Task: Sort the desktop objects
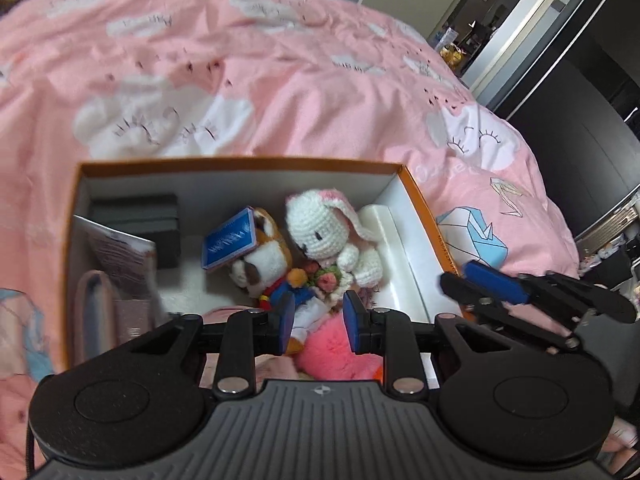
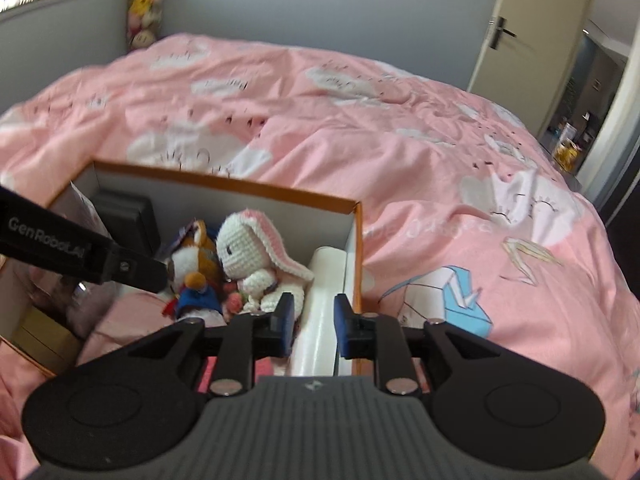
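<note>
Orange cardboard forms the outer skin of the open storage box (image 1: pixel 424 216), whose inner walls are white; the box rests on a bed covered by a pink quilt (image 1: pixel 240 60) printed with white clouds. Inside the box, a white crocheted rabbit (image 1: pixel 320 232) with pink-lined ears sits near the right side, leaning against a brown-and-white plush toy (image 1: pixel 260 264) dressed in blue. A small blue booklet (image 1: pixel 230 242) lies tilted on that plush toy. A white cylindrical object (image 1: pixel 386 232) lies along the right inner wall, just beside the rabbit. A black rectangular block (image 1: pixel 140 216) stands in the far left corner, with a sheet of printed packaging (image 1: pixel 120 248) in front of it. A pink fluffy item (image 1: pixel 332 352) lies at the near end of the box. The left gripper (image 1: pixel 318 322) is positioned above the near end of the box, angled downward; its blue-padded jaws stand partly apart, with nothing clamped between them. The right gripper (image 2: pixel 310 326) is positioned above the right side of the box, over the white cylindrical object; its jaws also stand partly apart, and the pads do not press on anything. In the left wrist view the right gripper appears at the right, outside the box rim. A door (image 2: pixel 532 40) stands ajar beyond the bed.
</note>
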